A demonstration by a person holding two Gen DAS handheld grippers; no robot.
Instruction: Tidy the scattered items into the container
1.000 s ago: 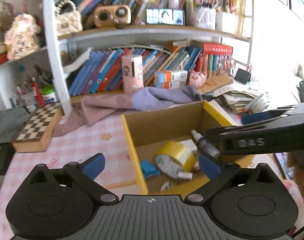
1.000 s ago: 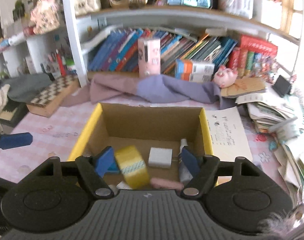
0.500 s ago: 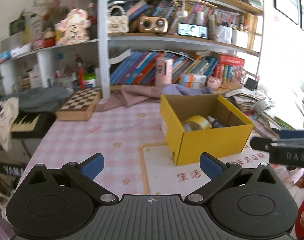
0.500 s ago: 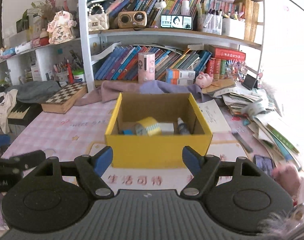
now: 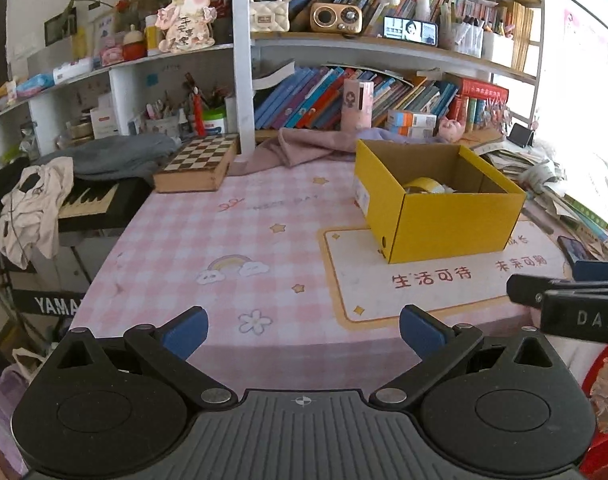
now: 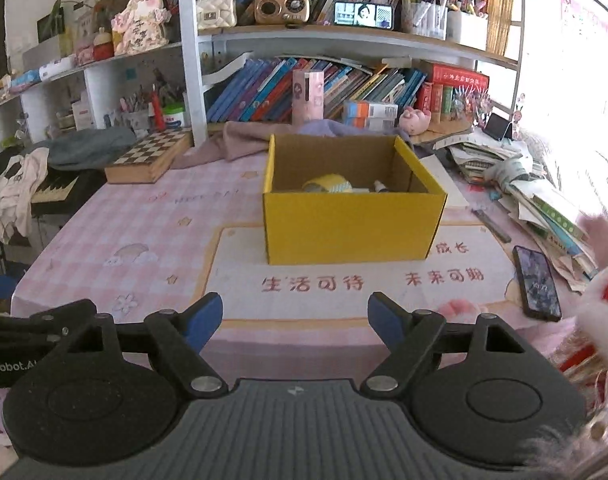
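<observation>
Fingers of the left gripper (image 5: 301,330) are spread, empty; the right gripper (image 6: 295,314) is opening, nothing between. Yellow box (image 6: 352,224) is set mid-table (image 6: 115,220), tape roll (image 6: 328,184) inside.

The white mat (image 6: 344,280) under the yellow box (image 6: 352,224) carries red characters — 生活可待, 未来可期 and, partly hidden by the box, 成长. The keyboard stand (image 5: 57,305) shows "YAMA", cut off. The right gripper's arm (image 5: 584,316) reads "DAS" — the left gripper's arm (image 6: 7,366), "nRobot.A". The pink figurine's (image 5: 183,20) characters are too small to read.

Left gripper (image 5: 301,330) wide, empty; right gripper (image 6: 295,316) empty, jaws opening.
</observation>
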